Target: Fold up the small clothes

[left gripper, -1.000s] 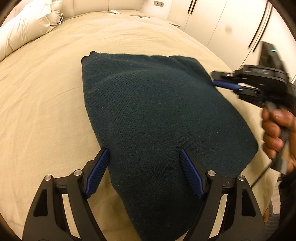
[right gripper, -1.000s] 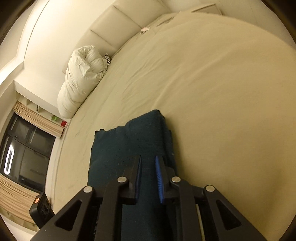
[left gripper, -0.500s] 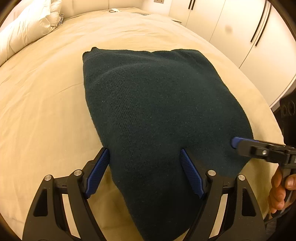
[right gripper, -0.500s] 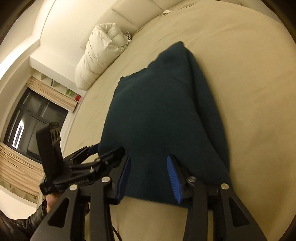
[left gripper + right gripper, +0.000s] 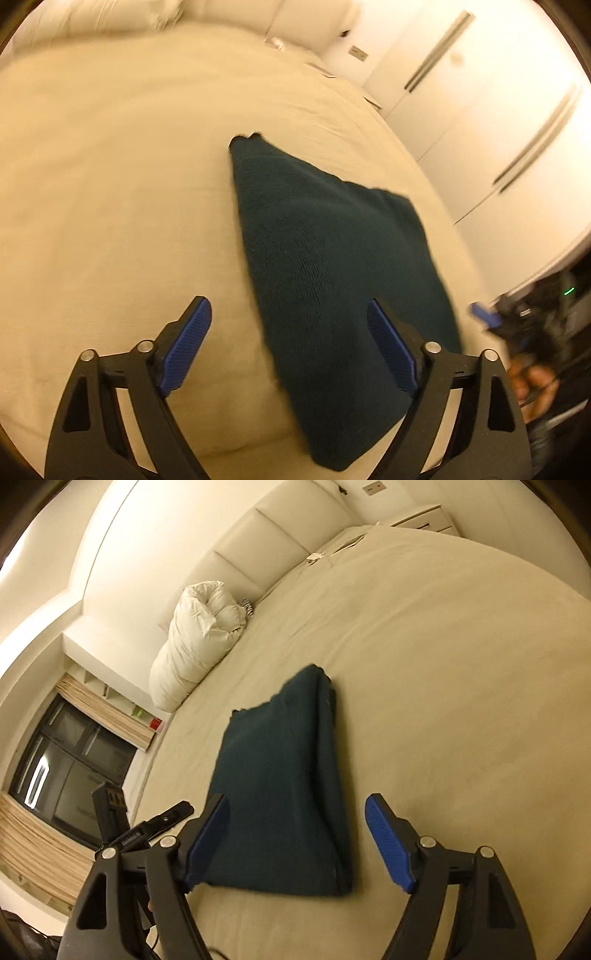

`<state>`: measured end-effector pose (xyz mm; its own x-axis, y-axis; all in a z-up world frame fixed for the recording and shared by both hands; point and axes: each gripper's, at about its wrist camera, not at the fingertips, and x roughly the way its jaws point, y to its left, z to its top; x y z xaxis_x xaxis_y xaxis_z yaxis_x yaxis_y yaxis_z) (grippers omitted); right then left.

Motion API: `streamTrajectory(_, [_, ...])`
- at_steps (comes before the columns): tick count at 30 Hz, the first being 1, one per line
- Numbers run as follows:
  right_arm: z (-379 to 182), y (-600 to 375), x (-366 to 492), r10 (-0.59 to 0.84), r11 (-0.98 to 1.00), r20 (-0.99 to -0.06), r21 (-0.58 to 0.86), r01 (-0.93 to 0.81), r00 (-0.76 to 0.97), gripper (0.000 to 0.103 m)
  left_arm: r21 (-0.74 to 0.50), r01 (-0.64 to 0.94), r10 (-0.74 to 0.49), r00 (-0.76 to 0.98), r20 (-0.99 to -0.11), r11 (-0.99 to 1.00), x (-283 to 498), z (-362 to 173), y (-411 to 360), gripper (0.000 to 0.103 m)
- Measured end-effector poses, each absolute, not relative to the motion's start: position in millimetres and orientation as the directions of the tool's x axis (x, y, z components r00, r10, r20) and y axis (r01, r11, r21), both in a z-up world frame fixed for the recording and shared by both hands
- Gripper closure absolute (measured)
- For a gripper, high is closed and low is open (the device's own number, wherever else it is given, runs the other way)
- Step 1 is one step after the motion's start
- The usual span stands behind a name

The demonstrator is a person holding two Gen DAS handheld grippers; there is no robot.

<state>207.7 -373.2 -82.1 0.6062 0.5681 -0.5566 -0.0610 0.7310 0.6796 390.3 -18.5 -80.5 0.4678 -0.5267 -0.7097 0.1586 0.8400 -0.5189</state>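
Beige bed (image 5: 461,686), white duvet (image 5: 195,642), dark window (image 5: 62,771), white wardrobes (image 5: 491,110).

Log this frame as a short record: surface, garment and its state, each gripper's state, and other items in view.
surface: beige bed
garment: dark teal knit, folded into a flat stack on the bed
left gripper: open, holding nothing
right gripper: open, holding nothing, garment's near end between its fingers
other items: white duvet bundle by the headboard; wardrobe doors; dark window
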Motion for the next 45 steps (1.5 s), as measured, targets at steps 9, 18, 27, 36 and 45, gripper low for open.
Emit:
streamTrajectory(9, [-127, -362, 278, 0.630, 0.700, -0.638, 0.714, 0.034, 0.443, 0.028, -0.661, 0.126, -0.667, 0.265, -0.696, 0.740, 439, -120, -44, 0.016])
streamTrajectory(18, [-121, -330, 284, 0.544, 0.804, -0.734, 0.595, -0.002, 0.406, 0.071, -0.611, 0.152, -0.628, 0.254, -0.736, 0.777, 442, -116, -69, 0.050])
streamTrajectory(27, [-47, -280, 239, 0.457, 0.871, -0.741, 0.485, -0.079, 0.492, 0.078, -0.624, 0.178, -0.646, 0.290, -0.706, 0.761, 409, -78, -44, 0.063])
streamTrajectory(36, [-11, -189, 140, 0.568, 0.820, -0.675, 0.516, -0.248, 0.471, 0.079, -0.442, 0.257, -0.512, 0.435, -0.741, 0.859, 289, -15, 40, 0.062])
streamTrajectory(45, [-77, -138, 87, 0.622, 0.777, -0.671, 0.592, -0.214, 0.403, 0.079, -0.346, 0.165, -0.383, 0.450, -0.806, 0.923, 225, -67, 87, 0.060])
